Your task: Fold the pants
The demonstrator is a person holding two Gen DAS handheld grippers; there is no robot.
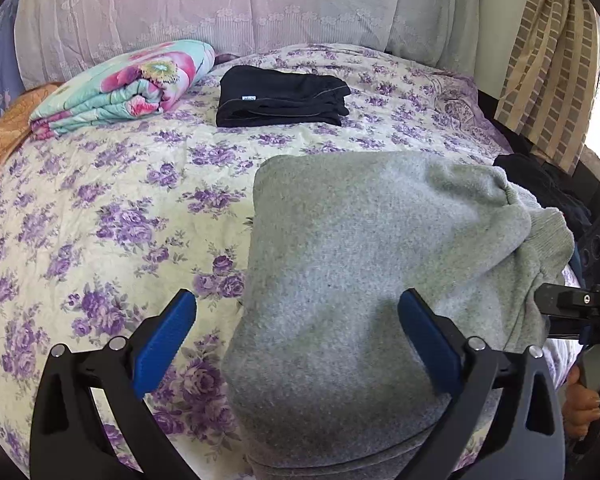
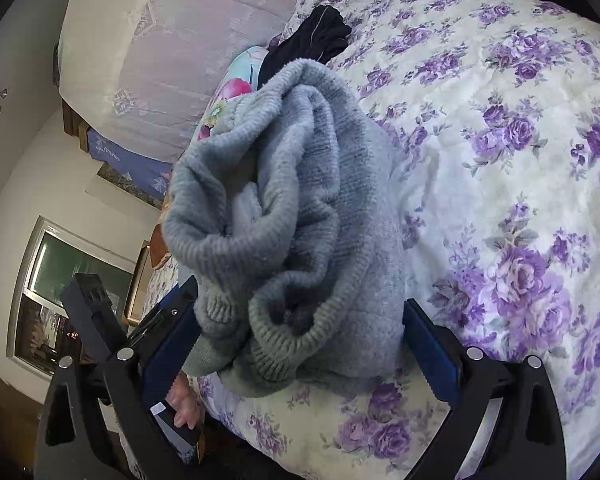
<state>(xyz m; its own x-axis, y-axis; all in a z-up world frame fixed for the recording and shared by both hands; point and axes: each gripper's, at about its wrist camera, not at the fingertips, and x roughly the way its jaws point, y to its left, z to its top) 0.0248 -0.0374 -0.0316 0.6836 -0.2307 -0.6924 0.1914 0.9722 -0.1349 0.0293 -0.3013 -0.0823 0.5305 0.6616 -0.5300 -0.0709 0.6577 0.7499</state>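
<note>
1. No container shows; the bed's floral bedspread (image 1: 100,208) carries everything.
2. Left wrist view, left to right: a rolled floral quilt (image 1: 128,84) at 11 o'clock, folded black pants (image 1: 280,96) at 12 o'clock, gray fleece pants (image 1: 360,280) from center toward 3 o'clock.
3. The left gripper (image 1: 296,340) is spread wide, its blue ribbed pads either side of the gray pants' near fold, pinching nothing.
4. Bare bedspread lies open from 7 to 10 o'clock.
5. Right wrist view: the right gripper (image 2: 300,344) is spread around the bunched ribbed cuffs (image 2: 260,216), which lie at the mattress edge.
6. Bare bedspread lies from 1 to 4 o'clock.
</note>
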